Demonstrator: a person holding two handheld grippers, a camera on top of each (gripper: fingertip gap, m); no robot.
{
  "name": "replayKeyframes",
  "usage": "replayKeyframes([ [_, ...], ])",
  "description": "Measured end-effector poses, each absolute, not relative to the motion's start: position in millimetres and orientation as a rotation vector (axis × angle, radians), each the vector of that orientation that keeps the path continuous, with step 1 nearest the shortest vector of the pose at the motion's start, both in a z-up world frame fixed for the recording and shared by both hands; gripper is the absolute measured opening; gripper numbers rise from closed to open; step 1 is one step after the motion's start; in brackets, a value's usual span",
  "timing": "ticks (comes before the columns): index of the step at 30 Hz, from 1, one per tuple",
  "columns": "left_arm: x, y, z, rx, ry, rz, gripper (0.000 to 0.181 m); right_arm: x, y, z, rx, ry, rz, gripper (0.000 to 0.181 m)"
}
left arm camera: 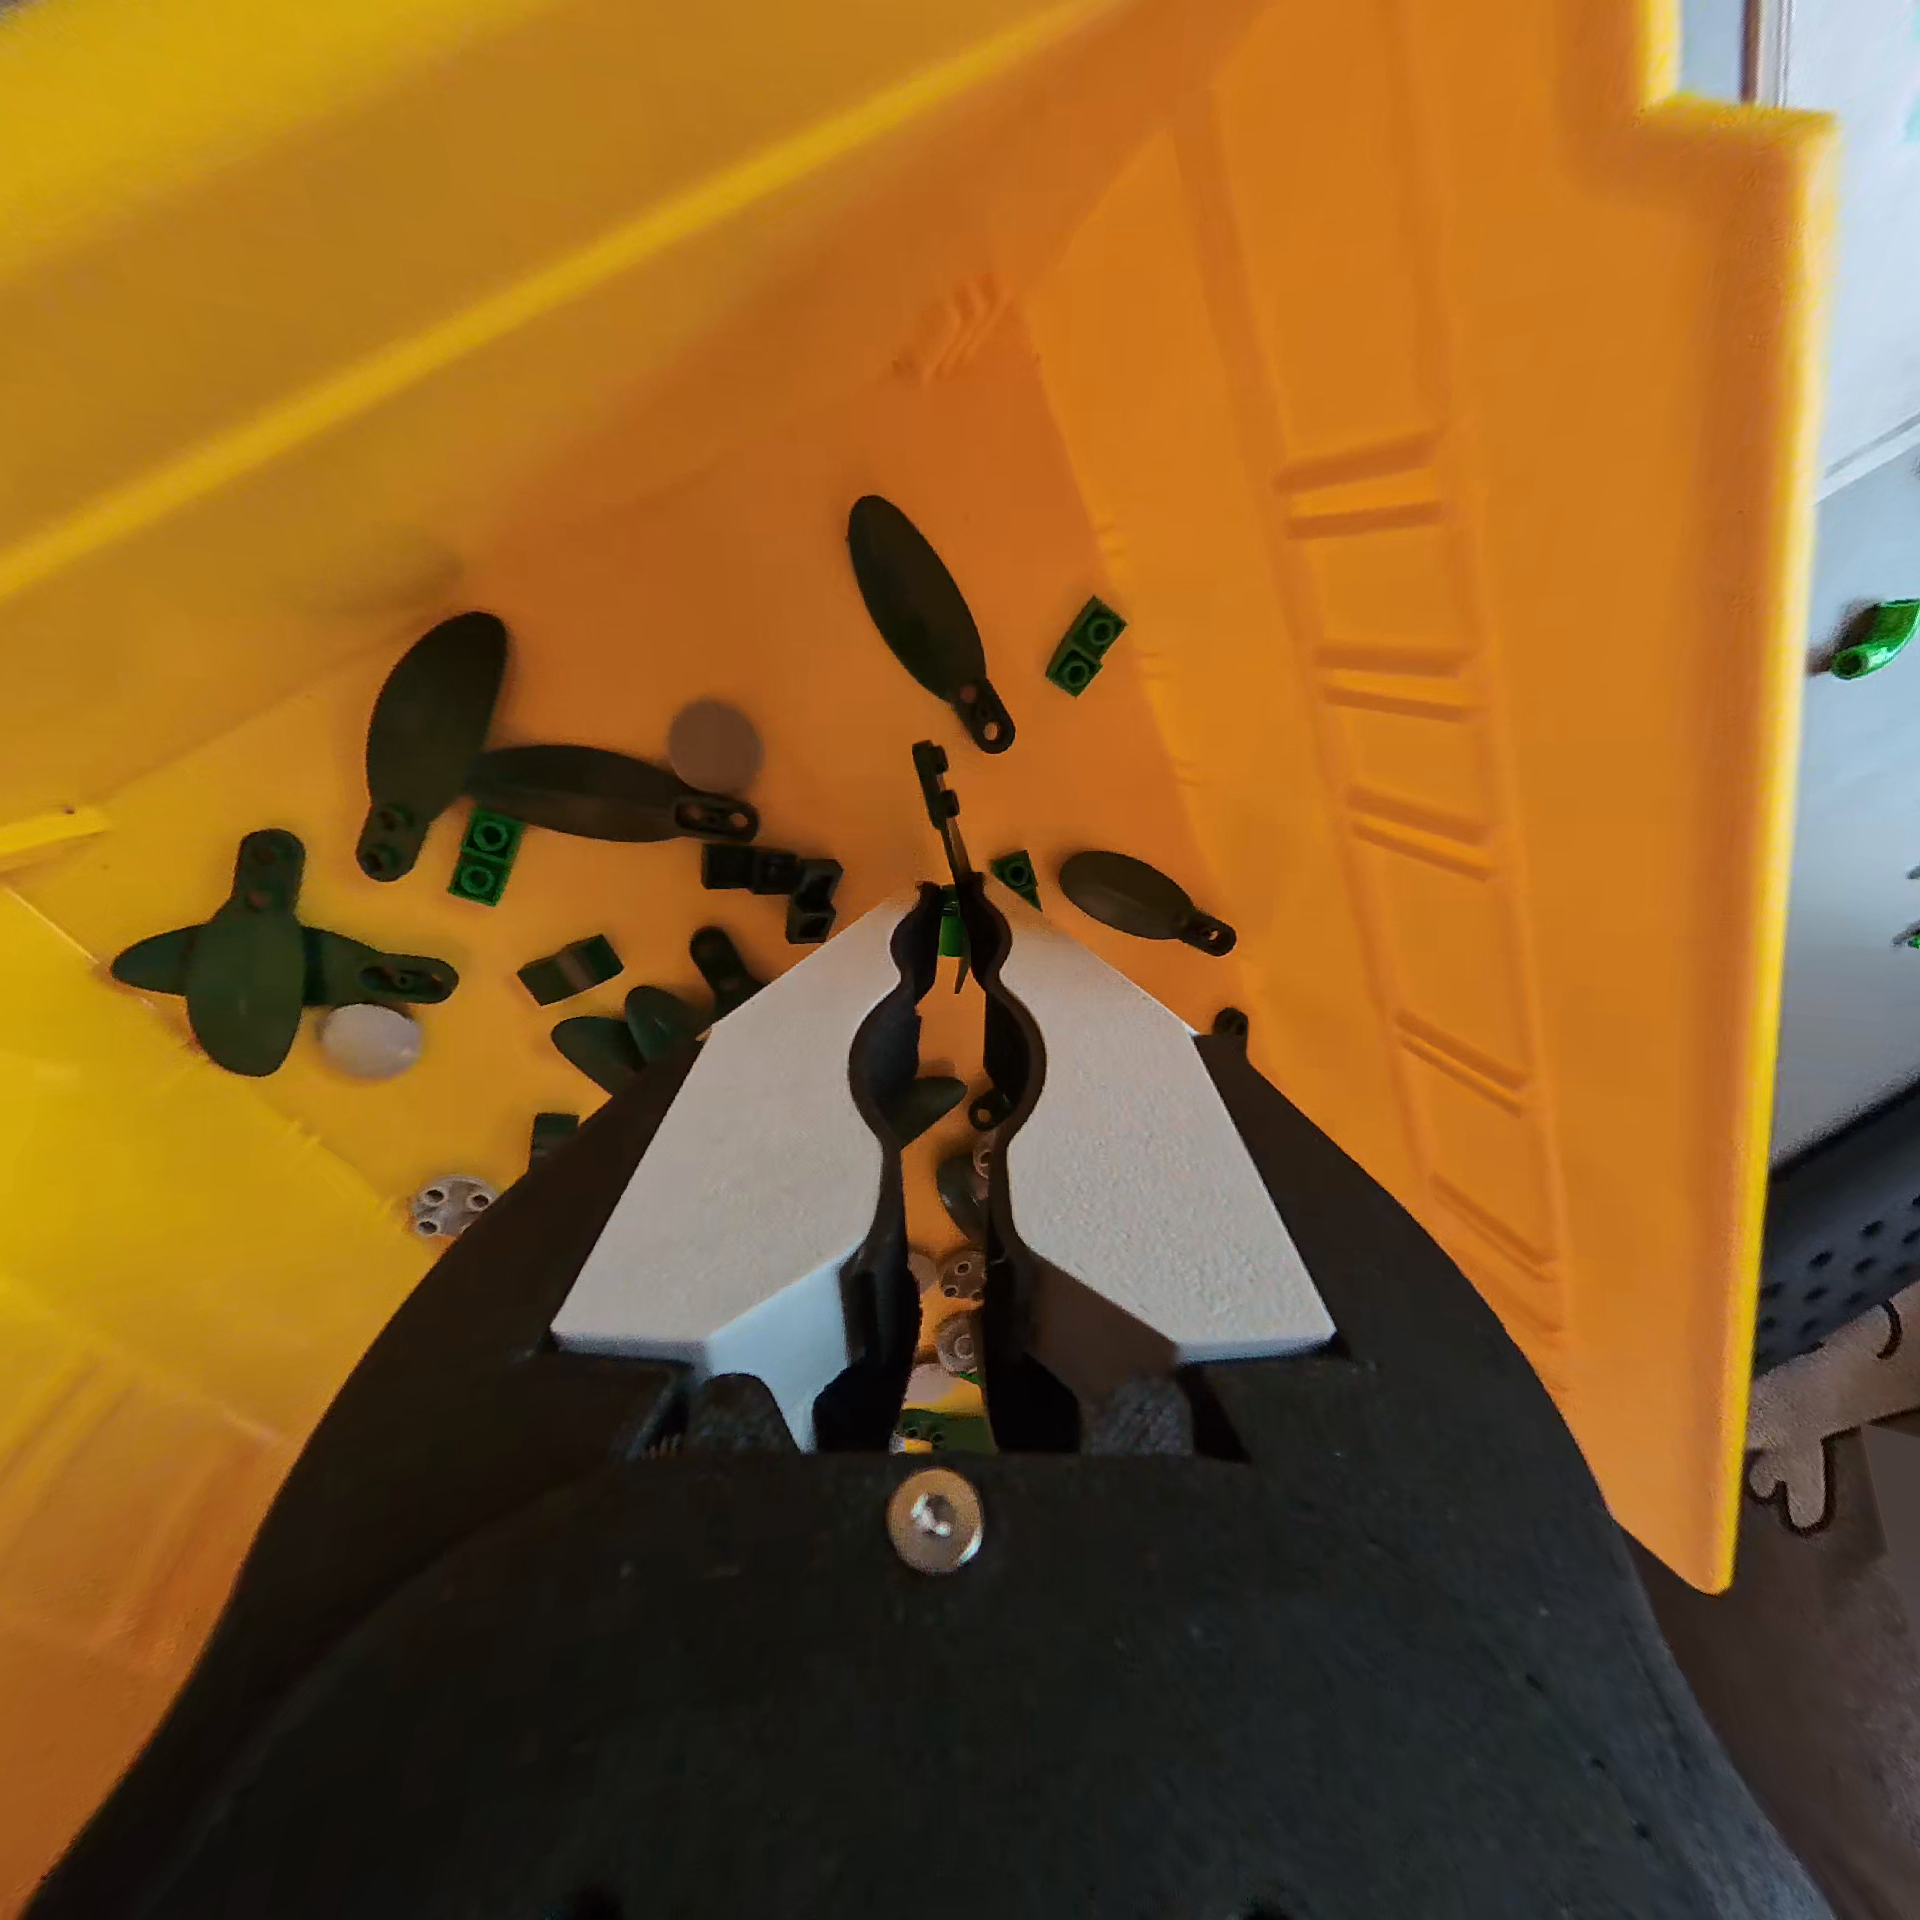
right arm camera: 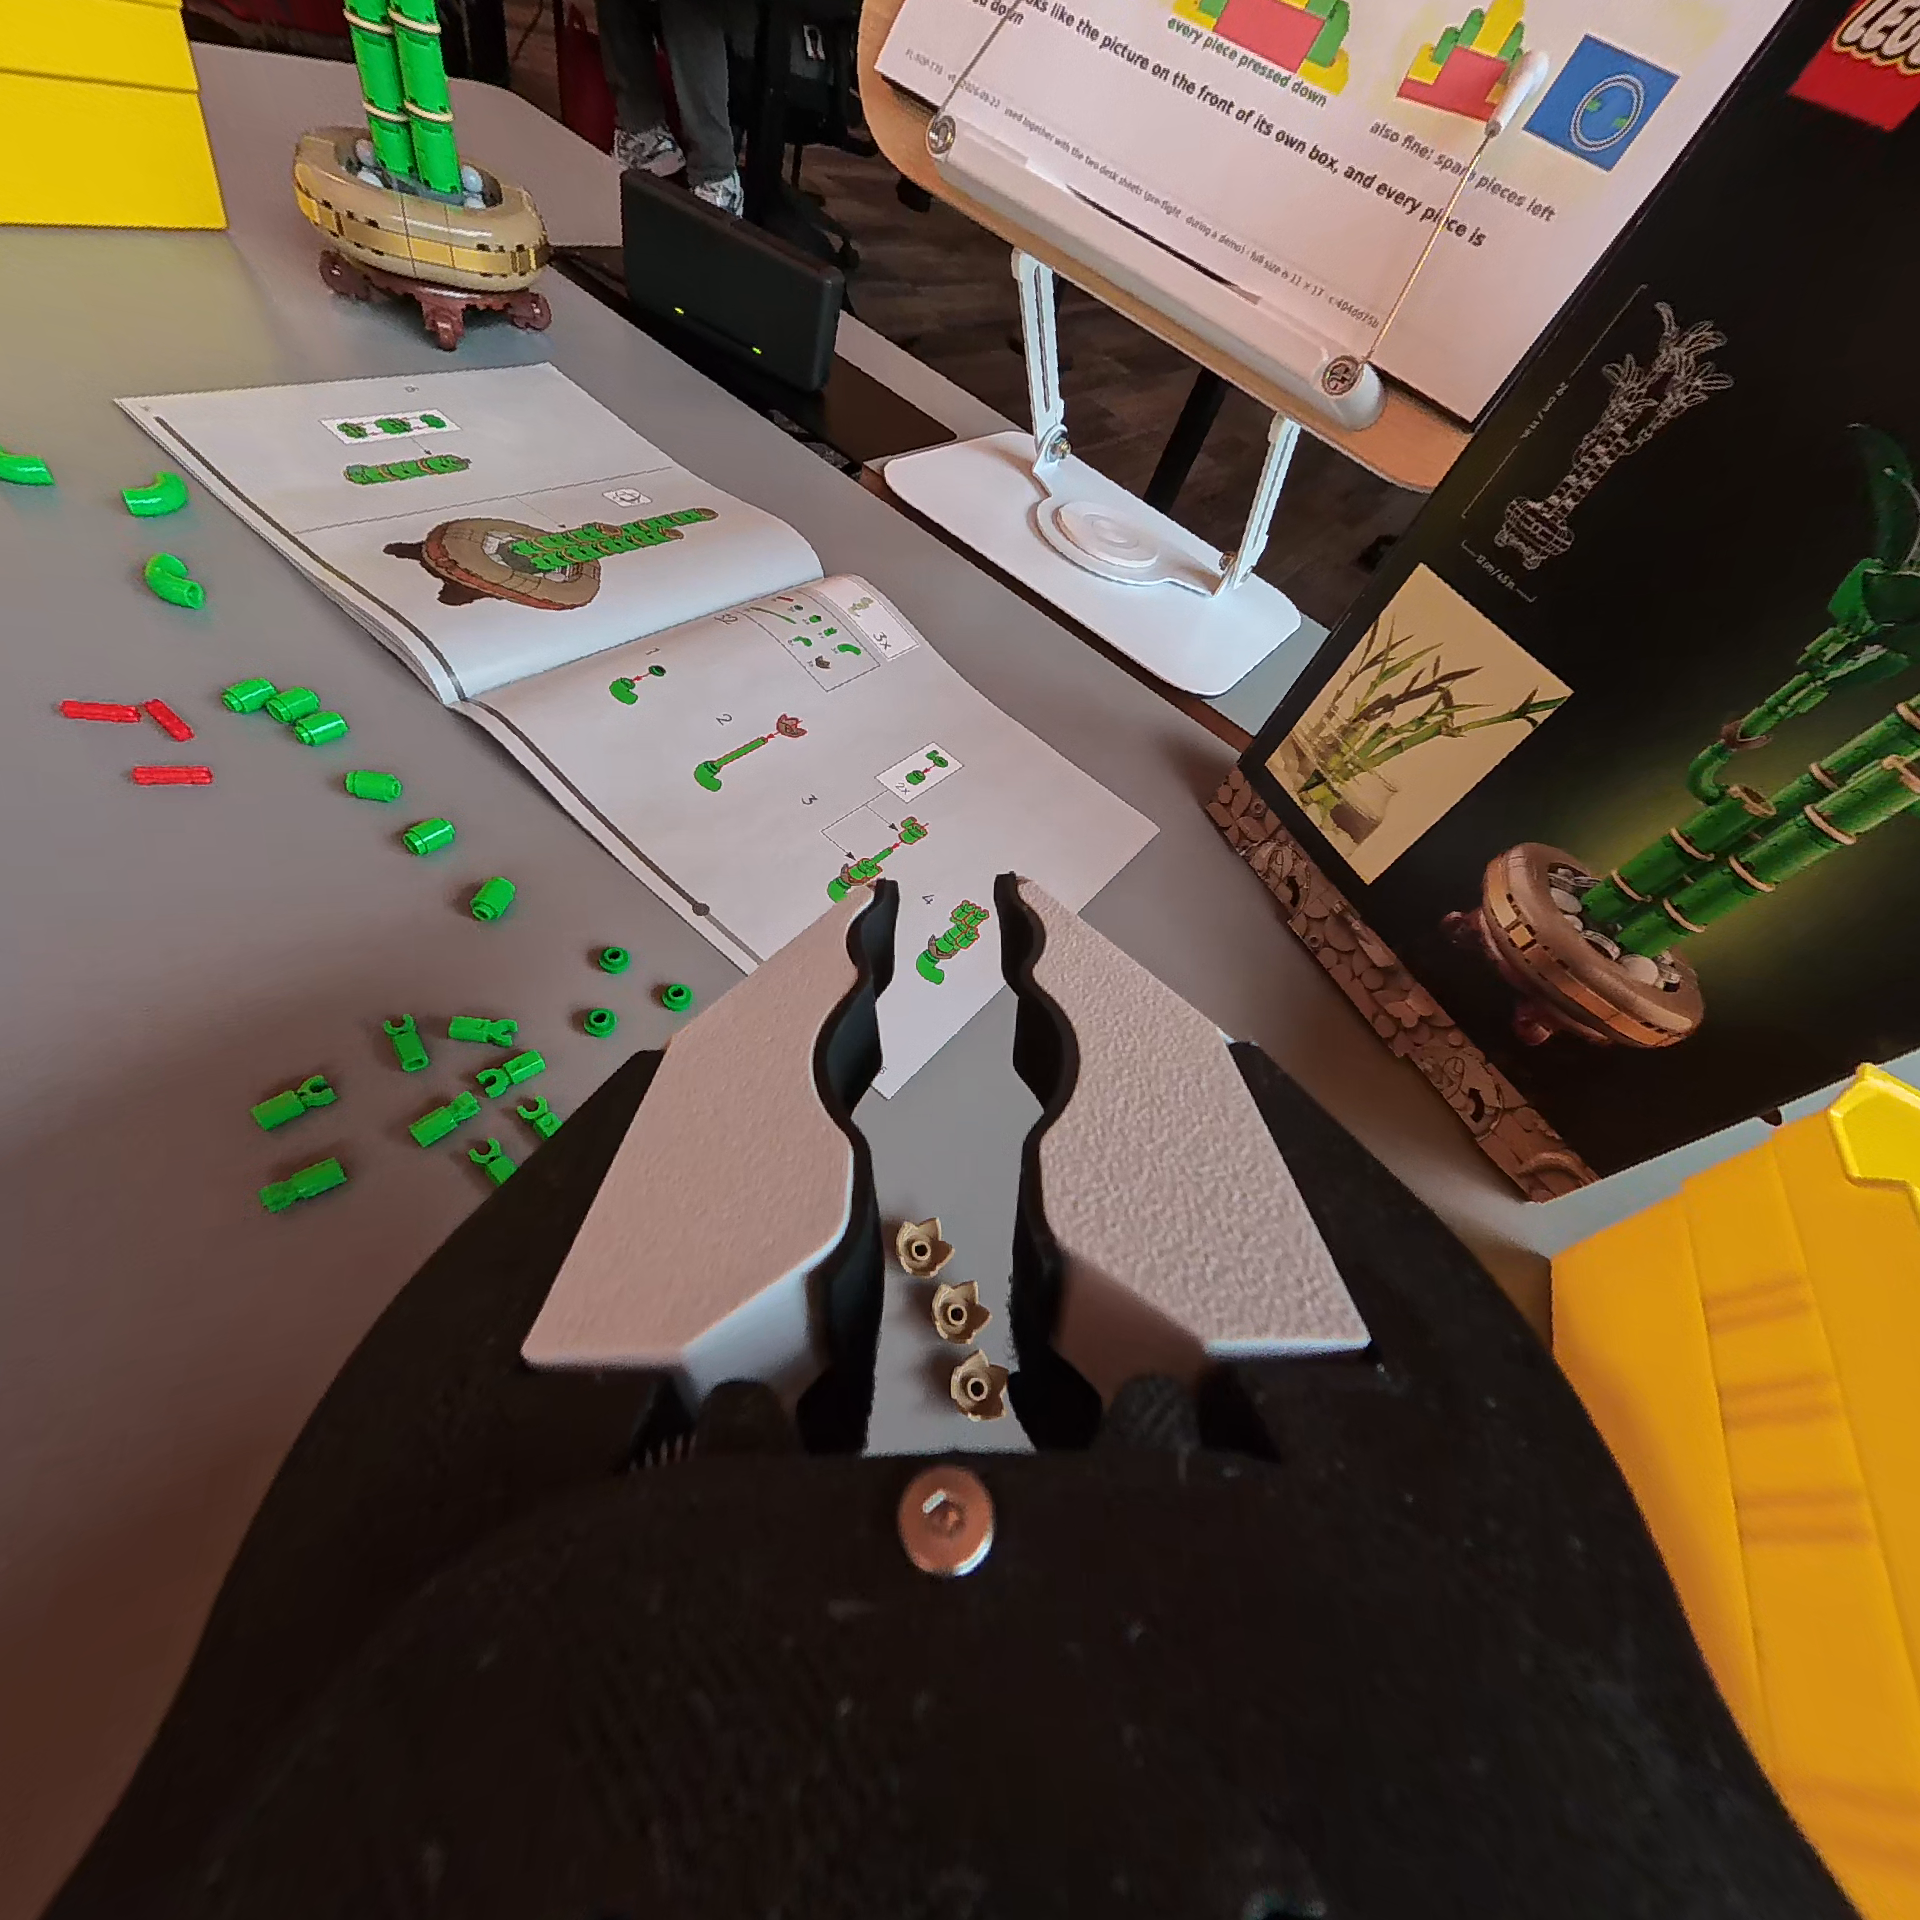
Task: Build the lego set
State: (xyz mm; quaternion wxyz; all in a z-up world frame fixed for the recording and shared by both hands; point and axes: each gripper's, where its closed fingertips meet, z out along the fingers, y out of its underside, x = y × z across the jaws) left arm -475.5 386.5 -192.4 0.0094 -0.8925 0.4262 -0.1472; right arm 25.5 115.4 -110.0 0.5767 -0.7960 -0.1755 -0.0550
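In the left wrist view my left gripper (left arm camera: 951, 906) reaches into a yellow tray (left arm camera: 1195, 520). It is shut on a thin dark green piece (left arm camera: 940, 805) that is seen edge-on and sticks out past the tips. Dark green leaf pieces (left arm camera: 914, 603), small bright green plates (left arm camera: 484, 854) and grey round tiles (left arm camera: 715, 743) lie loose on the tray floor. In the right wrist view my right gripper (right arm camera: 945, 896) is open and empty above the table, over the edge of the open instruction booklet (right arm camera: 582, 582). Three tan flower-shaped pieces (right arm camera: 956, 1311) lie on the table between its fingers.
Loose green pieces (right arm camera: 312, 717) and red pins (right arm camera: 171, 775) are spread on the grey table at left. A partly built bamboo model in a tan pot (right arm camera: 416, 218) stands at the back. The set's box (right arm camera: 1621, 727), a white sheet stand (right arm camera: 1132, 561) and a yellow tray (right arm camera: 1766, 1455) are at right. Tip to tip, the grippers are about 60 cm apart.
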Motion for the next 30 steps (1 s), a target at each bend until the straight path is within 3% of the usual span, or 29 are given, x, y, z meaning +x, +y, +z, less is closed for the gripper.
replayKeyframes([
  [3,-476,384,-199,-2.808,1.355,-0.439,0.005,26,116,-111,-1.867,-0.409,-0.126,0.019],
  [7,-479,385,-200,-2.821,1.352,-0.389,0.023,25,116,-112,-1.872,-0.418,-0.124,0.019],
  [14,-509,403,-175,-2.789,1.176,-0.259,0.022,23,117,-115,-1.883,-0.428,-0.126,0.019],
  [24,-524,405,-196,-2.867,1.197,-0.165,0.022,21,116,-118,-1.900,-0.441,-0.123,0.019],
  [30,-518,403,-203,-2.850,1.280,-0.125,0.012,21,116,-121,-1.913,-0.448,-0.121,0.019],
])
